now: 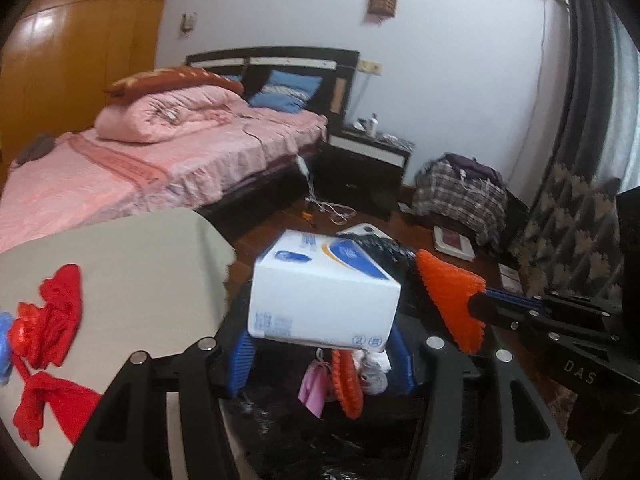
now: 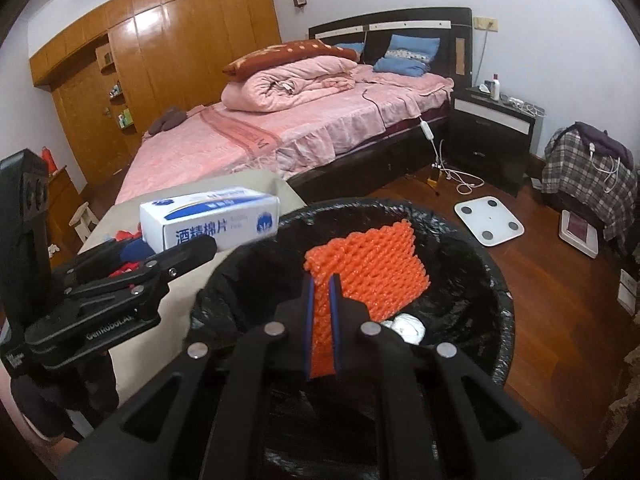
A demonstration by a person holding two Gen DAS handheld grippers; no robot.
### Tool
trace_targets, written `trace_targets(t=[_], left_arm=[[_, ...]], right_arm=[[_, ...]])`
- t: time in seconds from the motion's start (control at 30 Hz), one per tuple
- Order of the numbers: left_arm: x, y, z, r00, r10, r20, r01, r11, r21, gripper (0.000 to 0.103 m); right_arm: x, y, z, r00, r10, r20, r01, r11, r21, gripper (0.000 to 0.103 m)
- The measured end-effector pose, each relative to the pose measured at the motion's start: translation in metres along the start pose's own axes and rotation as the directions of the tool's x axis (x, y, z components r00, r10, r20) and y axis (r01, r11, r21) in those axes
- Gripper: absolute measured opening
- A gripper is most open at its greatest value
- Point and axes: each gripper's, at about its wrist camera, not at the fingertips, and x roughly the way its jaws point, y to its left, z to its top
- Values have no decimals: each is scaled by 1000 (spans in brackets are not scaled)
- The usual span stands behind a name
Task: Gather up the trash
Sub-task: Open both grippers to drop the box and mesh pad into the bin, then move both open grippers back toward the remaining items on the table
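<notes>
A white and blue box (image 1: 324,300) hangs tilted between the blue pads (image 1: 240,364) of my left gripper (image 1: 320,356), over the black-lined trash bin (image 1: 280,420). The pads stand just off its sides, so the gripper is open. In the right wrist view the same box (image 2: 208,220) sits at the left gripper's (image 2: 192,250) tip. My right gripper (image 2: 322,280) is shut on an orange foam net (image 2: 368,264) above the bin (image 2: 500,280). From the left wrist view the right gripper (image 1: 476,300) holds the net (image 1: 448,300) on the right.
Inside the bin lie another orange net (image 1: 346,384), pink paper (image 1: 314,384) and white tissue (image 2: 406,328). A beige table (image 1: 140,272) with red cloth (image 1: 52,320) stands to the left. A white scale (image 2: 489,220), a plaid bag (image 2: 584,160), a bed (image 2: 320,128) and a nightstand (image 2: 492,128) lie beyond.
</notes>
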Motion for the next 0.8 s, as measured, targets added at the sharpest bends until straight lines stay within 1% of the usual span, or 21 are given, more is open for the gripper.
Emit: trace_targets(t=[0.03, 0.07, 0.1, 0.17, 0.2, 0.23, 0.3, 0.37, 0.43, 0.47, 0.53, 0.57, 0.7, 0.8], left_arm=[[1, 0, 1, 1000, -4, -5, 4, 1000, 1, 70], [1, 1, 0, 1000, -9, -5, 9, 1000, -3, 76], [0, 2, 0, 1000, -12, -1, 12, 1000, -5, 77], [0, 5, 0, 1000, -7, -4, 7, 1000, -4, 77], [-1, 7, 0, 1000, -7, -3, 7, 1000, -6, 78], [-3, 11, -1, 1000, -1, 1, 1, 1000, -10, 79], [-9, 17, -1, 1000, 18, 13, -18, 1000, -8, 83], [-17, 25, -2, 999, 45, 27, -45, 999, -7, 86], [-25, 35, -4, 997, 74, 37, -73, 997, -14, 89], [-32, 43, -7, 994, 100, 44, -99, 995, -20, 92], [-42, 55, -9, 990, 134, 53, -133, 991, -29, 95], [-50, 65, -13, 985, 164, 61, -162, 986, -40, 96], [-73, 95, -24, 967, 246, 69, -240, 967, -80, 97], [-90, 117, -34, 947, 312, 74, -304, 947, -99, 97]], right_arm=[[1, -3, 0, 1000, -8, -2, 8, 1000, 4, 13], [1, -6, -1, 1000, -12, -5, 12, 1000, 11, 21], [1, -10, -2, 1000, -14, -6, 15, 1000, 24, 30], [0, -16, -2, 1000, -24, 0, 24, 999, 45, 37], [0, -18, -2, 1000, -29, 1, 28, 998, 50, 46], [-1, -19, -2, 999, -36, 4, 36, 998, 54, 52], [-3, -20, -2, 998, -53, 19, 51, 997, 61, 77], [-7, -18, -1, 997, -69, 36, 67, 996, 65, 93], [-9, -13, 1, 996, -69, 49, 66, 996, 63, 94], [-9, -10, 3, 997, -67, 47, 64, 996, 59, 96], [-8, -2, 5, 997, -63, 47, 61, 997, 44, 96], [-7, 3, 6, 997, -57, 49, 55, 998, 37, 96], [1, 28, 11, 998, -21, 52, 20, 1000, 17, 96], [12, 50, 16, 999, -3, 43, 2, 1000, 6, 97]])
